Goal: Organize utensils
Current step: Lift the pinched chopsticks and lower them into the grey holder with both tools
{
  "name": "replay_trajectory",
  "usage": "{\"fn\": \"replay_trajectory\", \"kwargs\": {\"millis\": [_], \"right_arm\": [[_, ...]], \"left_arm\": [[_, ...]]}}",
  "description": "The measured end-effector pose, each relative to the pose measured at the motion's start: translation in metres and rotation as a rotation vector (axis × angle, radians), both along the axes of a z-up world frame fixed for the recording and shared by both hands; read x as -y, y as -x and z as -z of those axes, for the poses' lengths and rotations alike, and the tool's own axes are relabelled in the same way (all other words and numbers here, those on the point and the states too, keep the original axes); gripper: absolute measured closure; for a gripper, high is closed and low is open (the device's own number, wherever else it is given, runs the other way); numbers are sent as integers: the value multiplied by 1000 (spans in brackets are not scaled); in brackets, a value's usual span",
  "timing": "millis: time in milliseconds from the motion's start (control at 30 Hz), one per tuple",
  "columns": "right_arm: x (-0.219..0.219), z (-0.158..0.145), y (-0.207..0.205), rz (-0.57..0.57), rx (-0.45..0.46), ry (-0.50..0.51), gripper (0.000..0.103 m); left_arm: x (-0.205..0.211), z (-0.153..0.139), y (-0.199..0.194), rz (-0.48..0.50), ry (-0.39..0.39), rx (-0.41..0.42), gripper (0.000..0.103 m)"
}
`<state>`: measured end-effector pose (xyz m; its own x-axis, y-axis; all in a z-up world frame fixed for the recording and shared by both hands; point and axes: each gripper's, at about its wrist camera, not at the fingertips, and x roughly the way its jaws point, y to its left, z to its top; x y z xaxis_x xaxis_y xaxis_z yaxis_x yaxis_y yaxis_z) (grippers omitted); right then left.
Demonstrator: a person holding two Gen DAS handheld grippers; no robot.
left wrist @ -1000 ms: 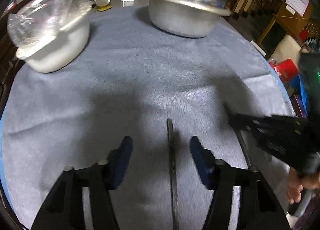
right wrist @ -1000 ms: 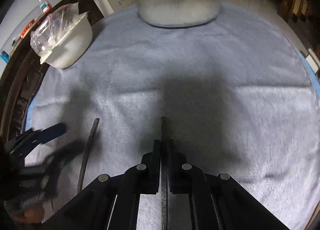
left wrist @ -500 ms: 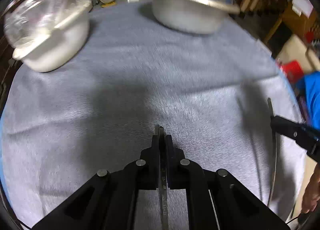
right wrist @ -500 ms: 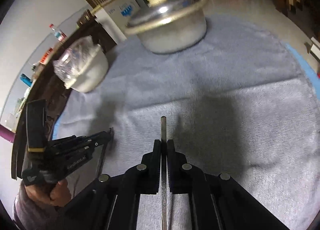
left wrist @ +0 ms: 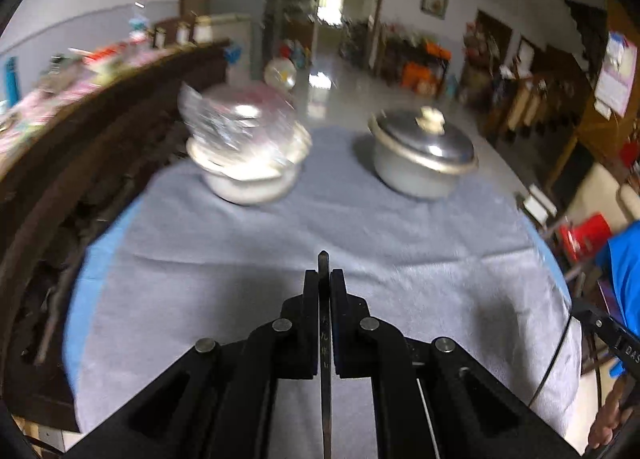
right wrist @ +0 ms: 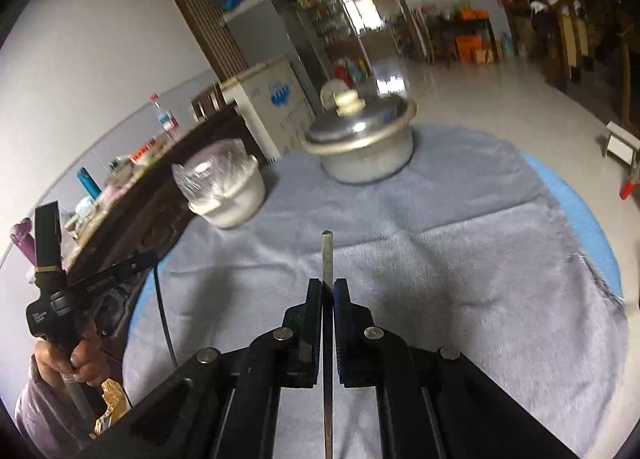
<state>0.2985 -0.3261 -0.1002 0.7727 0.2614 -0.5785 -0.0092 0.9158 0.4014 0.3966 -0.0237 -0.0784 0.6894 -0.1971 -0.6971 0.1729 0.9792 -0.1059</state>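
Above the round tabletop (left wrist: pixel 400 243), draped in a grey fleecy cloth over a blue cover, each tool grips one thin dark chopstick. Left tool (left wrist: pixel 325 279): jaws together, clamped on a slim dark chopstick (left wrist: pixel 324 323) that runs straight down the middle of the left wrist view; its pointed tip shows just past the pads, and faint characters are printed along the shaft. Right tool (right wrist: pixel 328 287): jaws likewise closed on a second slim dark chopstick (right wrist: pixel 326 259), blunt tip reaching further beyond the pads. Both sticks sit clear of the cloth, pointing toward the far side of the tabletop.

In the right wrist view the left tool also appears at the left edge, gripped by a hand (right wrist: pixel 68 363), its chopstick hanging down from the jaws past the table edge. In the left wrist view a small part of the right tool shows at the right edge, beside a blue sleeve (left wrist: pixel 624 271).

At the far side of the cloth: a white round bowl covered with crinkled clear plastic (left wrist: pixel 248 151), on the left; a lidded aluminium pot with a pale knob (left wrist: pixel 424 155), on the right, well apart from the bowl. A dark carved wooden sideboard (left wrist: pixel 100 131) stands left of the tabletop, cluttered with bottles and packets. The left view is motion-blurred.
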Motion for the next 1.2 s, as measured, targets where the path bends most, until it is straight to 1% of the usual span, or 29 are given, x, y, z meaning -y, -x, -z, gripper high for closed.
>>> {"fn": "replay_trajectory", "kwargs": {"millis": [133, 233, 367, 433, 500, 600, 733, 933, 1200], "right_arm": [[-8, -17, 36, 35, 77, 30, 97], [-13, -29, 62, 67, 131, 49, 97], [-20, -44, 98, 121, 211, 94, 97], [-24, -51, 118, 145, 249, 108, 97], [-29, -58, 137, 169, 288, 119, 97], [-35, -62, 156, 187, 317, 127, 97], [-43, -60, 168, 191, 318, 134, 97], [-49, -57, 179, 181, 315, 132, 97], [-52, -57, 188, 179, 320, 135, 97]], "left_arm": [[-28, -21, 39, -75, 17, 82, 98], [-44, -36, 70, -113, 22, 149, 98], [-56, -51, 111, -144, 38, 231, 98], [-63, -58, 133, -161, 64, 270, 98], [-66, -62, 152, -166, 83, 298, 98], [-65, -68, 176, -157, 89, 338, 98], [-63, -66, 188, -141, 99, 323, 98], [-62, -61, 196, -157, 81, 293, 98], [-56, -66, 211, -175, 41, 321, 98]]}}
